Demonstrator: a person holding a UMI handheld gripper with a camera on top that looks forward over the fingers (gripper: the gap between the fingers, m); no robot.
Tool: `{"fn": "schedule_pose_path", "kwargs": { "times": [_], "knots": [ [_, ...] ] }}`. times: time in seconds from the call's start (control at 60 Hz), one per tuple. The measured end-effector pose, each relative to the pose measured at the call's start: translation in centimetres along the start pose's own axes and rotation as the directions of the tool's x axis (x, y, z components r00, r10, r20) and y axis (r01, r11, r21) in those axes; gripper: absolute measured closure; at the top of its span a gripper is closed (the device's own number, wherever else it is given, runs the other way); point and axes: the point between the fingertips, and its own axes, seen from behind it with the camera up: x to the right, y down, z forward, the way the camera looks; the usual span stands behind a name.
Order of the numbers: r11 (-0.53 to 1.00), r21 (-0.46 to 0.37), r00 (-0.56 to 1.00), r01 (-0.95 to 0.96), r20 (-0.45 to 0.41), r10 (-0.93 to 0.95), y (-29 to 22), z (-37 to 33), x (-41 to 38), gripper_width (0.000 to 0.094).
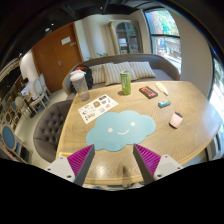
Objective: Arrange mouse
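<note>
A light blue cloud-shaped mouse pad point(120, 125) with a smiling face lies in the middle of the wooden table point(70, 135), just ahead of my fingers. A small pink mouse point(176, 119) lies on the table to the right of the pad, apart from it. My gripper point(113, 160) is open and empty above the table's near edge. Its magenta pads point(80, 158) stand wide apart with only bare wood between them.
A green bottle point(125, 81) stands beyond the pad. A printed sheet point(97, 107) lies to the pad's far left, with a white jug point(78, 82) behind it. A dark flat object point(148, 91) and a teal item point(164, 103) lie at the far right. A sofa point(130, 70) stands behind the table.
</note>
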Motion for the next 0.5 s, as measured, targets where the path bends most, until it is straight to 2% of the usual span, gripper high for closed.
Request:
{"fn": "schedule_pose_path", "kwargs": {
  "times": [0.317, 0.5],
  "knots": [
    [0.999, 0.032, 0.997, -0.01, -0.077, 0.012, 1.5, -0.4, 5.2, 0.0101],
    [0.998, 0.057, 0.983, 0.0, -0.181, 0.01, 1.9, 1.0, 16.2, 0.0108]
  ]
}}
